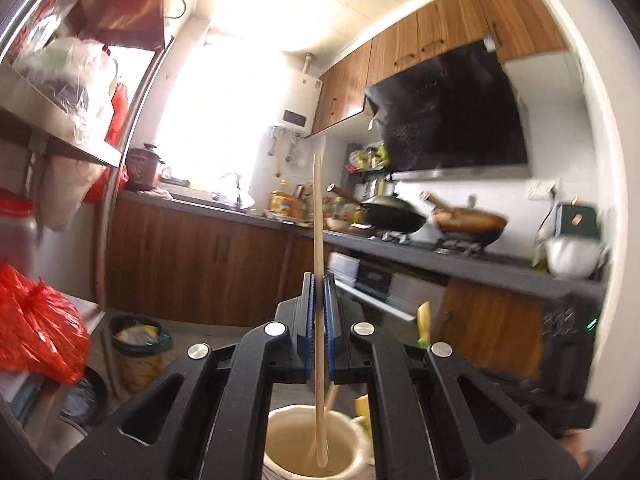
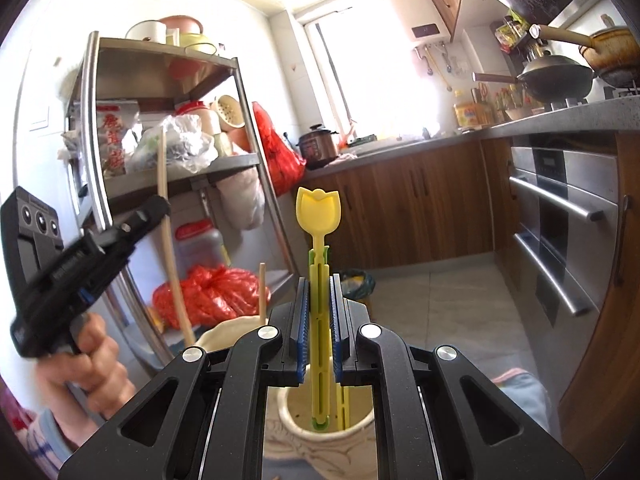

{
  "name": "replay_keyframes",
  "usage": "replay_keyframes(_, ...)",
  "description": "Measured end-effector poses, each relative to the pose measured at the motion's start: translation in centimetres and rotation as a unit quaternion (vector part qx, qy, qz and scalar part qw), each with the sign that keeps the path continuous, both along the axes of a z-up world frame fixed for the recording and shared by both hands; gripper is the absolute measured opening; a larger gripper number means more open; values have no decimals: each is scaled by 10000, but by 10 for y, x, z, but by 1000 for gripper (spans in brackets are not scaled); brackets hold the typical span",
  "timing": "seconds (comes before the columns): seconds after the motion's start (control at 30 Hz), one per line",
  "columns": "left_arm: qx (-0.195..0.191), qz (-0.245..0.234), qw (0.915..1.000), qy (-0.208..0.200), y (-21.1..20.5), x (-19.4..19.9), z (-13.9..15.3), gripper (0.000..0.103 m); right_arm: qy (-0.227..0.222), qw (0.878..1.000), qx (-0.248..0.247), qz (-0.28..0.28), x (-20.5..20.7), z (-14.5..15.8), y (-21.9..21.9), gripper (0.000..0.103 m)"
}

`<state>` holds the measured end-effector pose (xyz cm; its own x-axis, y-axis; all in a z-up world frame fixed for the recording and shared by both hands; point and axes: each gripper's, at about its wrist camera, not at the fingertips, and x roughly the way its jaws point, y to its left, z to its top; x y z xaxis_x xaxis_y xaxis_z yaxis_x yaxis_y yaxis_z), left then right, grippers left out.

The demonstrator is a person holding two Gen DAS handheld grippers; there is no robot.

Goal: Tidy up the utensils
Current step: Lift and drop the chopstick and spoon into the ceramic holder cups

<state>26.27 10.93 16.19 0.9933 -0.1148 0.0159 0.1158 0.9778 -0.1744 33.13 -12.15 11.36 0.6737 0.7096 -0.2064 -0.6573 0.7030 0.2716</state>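
Both tools are mid-placement, judging by how things hang. At lower centre of the left wrist view, the left tongs (image 1: 319, 320) clench a wooden chopstick (image 1: 319, 240), its lower tip inside the cream holder (image 1: 280, 436). In the right wrist view the right tongs (image 2: 319, 328) grasp a yellow tulip-topped utensil (image 2: 318, 216) whose foot dips into a cream patterned jar (image 2: 296, 432). Releasing both remains.
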Motion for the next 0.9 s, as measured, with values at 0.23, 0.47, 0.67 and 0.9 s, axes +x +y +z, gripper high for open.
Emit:
replay_keyframes(0.23, -54, 1, 9988, 486, -1, 17, -25, 4, 44, 9998, -213, 2, 4, -16, 12, 11)
replay_keyframes(0.47, 78, 2, 9962, 871, -6, 15, -37, 4, 115, 9987, -504, 32, -4, -28, 18, 11)
replay_keyframes(0.67, 159, 69, 9920, 1247, -6, 16, -44, 4, 290, 9965, -785, 30, -6, -37, 22, 11)
replay_keyframes(0.9, 369, 143, 9839, 1745, -9, 27, -50, 4, 451, 9928, -1108, 22, -3, -44, 30, 11)
